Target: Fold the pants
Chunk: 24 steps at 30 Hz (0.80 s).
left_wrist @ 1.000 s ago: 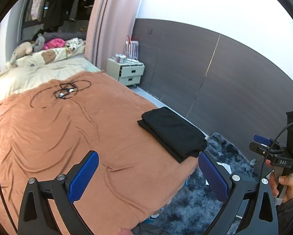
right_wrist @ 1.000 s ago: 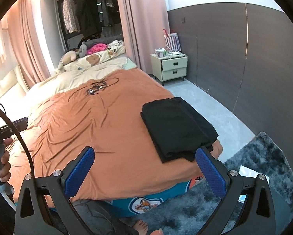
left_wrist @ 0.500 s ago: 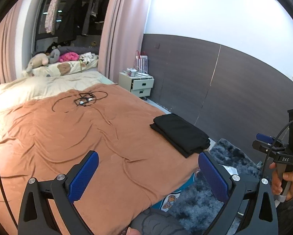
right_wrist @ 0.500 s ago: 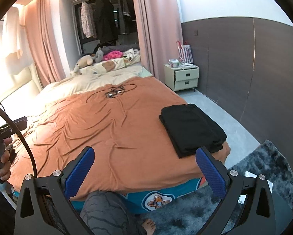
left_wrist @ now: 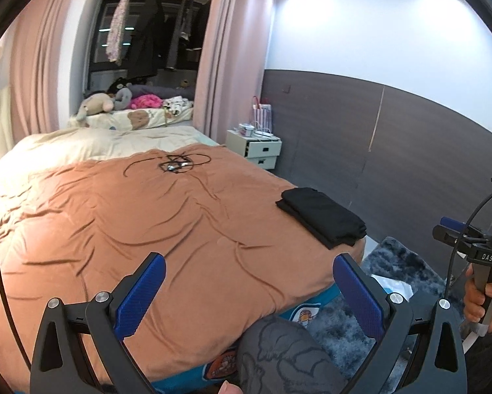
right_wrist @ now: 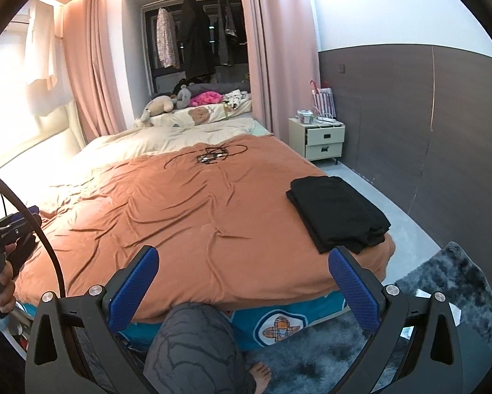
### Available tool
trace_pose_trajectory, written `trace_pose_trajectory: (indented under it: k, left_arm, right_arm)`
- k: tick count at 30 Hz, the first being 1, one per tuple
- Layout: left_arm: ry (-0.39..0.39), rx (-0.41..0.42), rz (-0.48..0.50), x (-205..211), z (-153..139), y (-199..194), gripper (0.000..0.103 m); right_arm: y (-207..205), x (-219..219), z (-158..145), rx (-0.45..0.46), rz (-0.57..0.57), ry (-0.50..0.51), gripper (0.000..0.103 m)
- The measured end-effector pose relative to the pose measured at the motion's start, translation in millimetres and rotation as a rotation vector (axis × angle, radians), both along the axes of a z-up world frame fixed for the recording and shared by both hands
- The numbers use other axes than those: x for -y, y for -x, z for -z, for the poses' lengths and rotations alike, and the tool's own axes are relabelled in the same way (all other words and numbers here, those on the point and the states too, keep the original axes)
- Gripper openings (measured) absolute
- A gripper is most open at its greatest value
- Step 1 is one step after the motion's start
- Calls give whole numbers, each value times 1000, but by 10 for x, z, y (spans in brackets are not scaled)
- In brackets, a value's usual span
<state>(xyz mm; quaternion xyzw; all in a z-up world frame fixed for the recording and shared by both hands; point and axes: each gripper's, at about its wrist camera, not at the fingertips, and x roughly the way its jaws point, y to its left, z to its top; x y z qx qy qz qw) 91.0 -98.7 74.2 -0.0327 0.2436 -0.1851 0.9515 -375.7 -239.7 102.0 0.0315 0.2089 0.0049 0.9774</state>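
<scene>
The black pants (left_wrist: 323,216) lie folded into a flat rectangle near the right front corner of the orange bedspread (left_wrist: 147,223); they also show in the right wrist view (right_wrist: 338,213). My left gripper (left_wrist: 246,282) is open and empty, held back from the bed's front edge. My right gripper (right_wrist: 242,279) is open and empty too, well short of the pants. The right gripper also shows at the right edge of the left wrist view (left_wrist: 469,239), held in a hand.
A tangle of black cable (right_wrist: 213,156) lies far back on the bedspread. A white nightstand (right_wrist: 321,139) stands by the dark wall panel. A grey shaggy rug (right_wrist: 443,295) covers the floor at the bed's foot. My knee (right_wrist: 193,344) is below the grippers.
Both grippers have pulled back and up from the bed, so the folded pants look smaller and farther off. Both stay open and empty.
</scene>
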Motion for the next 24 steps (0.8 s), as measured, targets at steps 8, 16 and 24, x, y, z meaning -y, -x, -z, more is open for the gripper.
trace_pose_trajectory:
  k: [8,16,24]
  left_arm:
    - [-2,22,-58,-133,159,448,103]
    - [1,30,-109,-175,411,844,103]
    - [-9,37,-139,-163,573,1037,103]
  right_arm:
    - [226,-101,198,15,-11,-23,103]
    - [402,-263,392,5,-35,-27,103]
    - [507,-313,448,9,-51,-22,103]
